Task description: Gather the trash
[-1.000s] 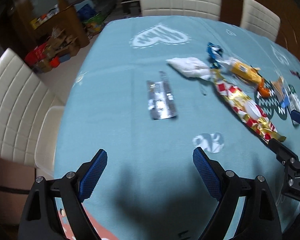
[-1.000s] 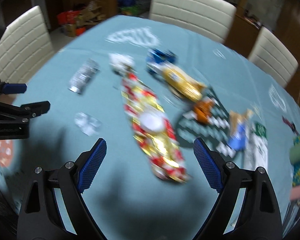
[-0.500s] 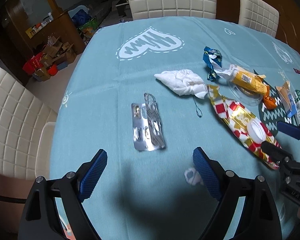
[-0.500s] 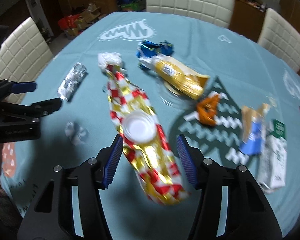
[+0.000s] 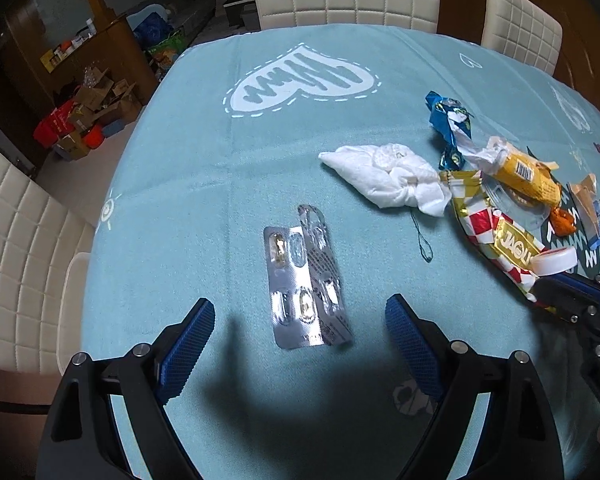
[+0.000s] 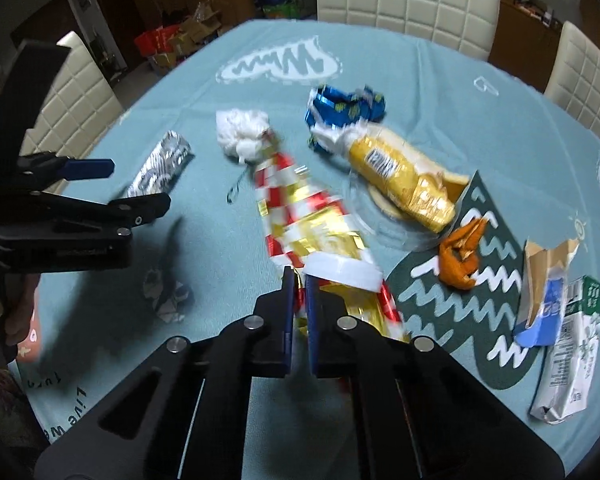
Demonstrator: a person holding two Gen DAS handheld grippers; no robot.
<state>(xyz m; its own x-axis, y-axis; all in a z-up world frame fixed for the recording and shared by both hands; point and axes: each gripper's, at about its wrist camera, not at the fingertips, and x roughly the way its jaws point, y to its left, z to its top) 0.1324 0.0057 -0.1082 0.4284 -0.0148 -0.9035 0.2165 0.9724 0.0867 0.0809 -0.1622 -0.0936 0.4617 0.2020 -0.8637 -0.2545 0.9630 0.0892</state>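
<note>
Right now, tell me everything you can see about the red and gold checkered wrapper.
The red and gold checkered wrapper is long, shiny, crinkled foil lying flat on the teal tablecloth. A white lid sits on it. Its far end touches the white tissue wad. The right gripper is shut on its near part.

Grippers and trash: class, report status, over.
Right gripper shut on red-gold wrapper. Left gripper open above blister packs. White cap sits on wrapper.

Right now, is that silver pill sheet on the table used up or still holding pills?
Partly used. The blister pack lies flat; two pockets show yellowish capsules, others look clear and empty.
</note>
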